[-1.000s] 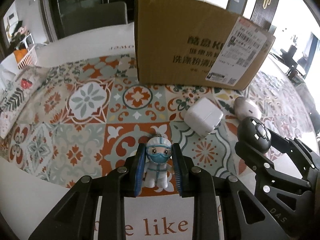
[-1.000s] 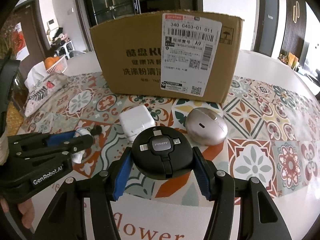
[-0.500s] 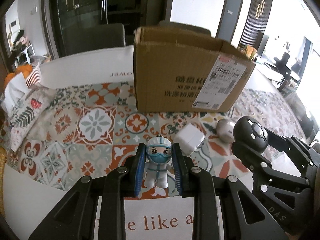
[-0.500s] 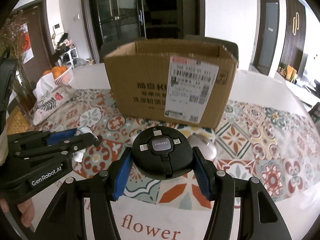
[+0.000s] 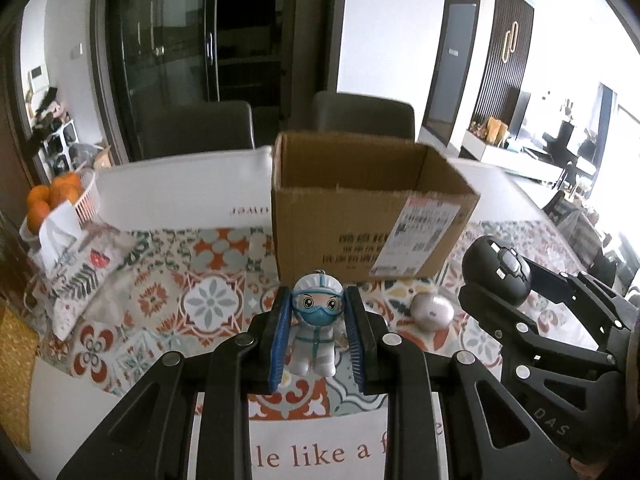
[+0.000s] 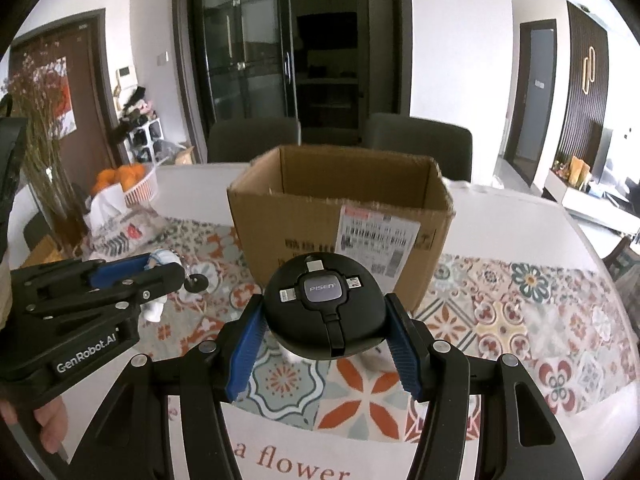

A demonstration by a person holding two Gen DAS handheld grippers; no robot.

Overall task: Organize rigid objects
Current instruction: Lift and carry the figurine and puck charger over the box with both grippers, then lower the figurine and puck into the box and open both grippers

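Two grippers are raised above the patterned tablecloth, both on the near side of the open cardboard box. The right gripper clamps a round black cable hub between its blue pads; the grey centre plate reads "PISEN". The left gripper squeezes a small masked figurine in a white suit, upright and facing the camera. In the right wrist view the left gripper's side carries "GenRobot.AI", and it sits left of the box, level and pointing toward it, with fingers of a hand under its body. In the left wrist view the right gripper's arm shows "DAS". The box wears a white shipping label with barcodes, its print too blurred to read. A silver oval case lies on the cloth just before the box. Cloth lettering reads "a flower"
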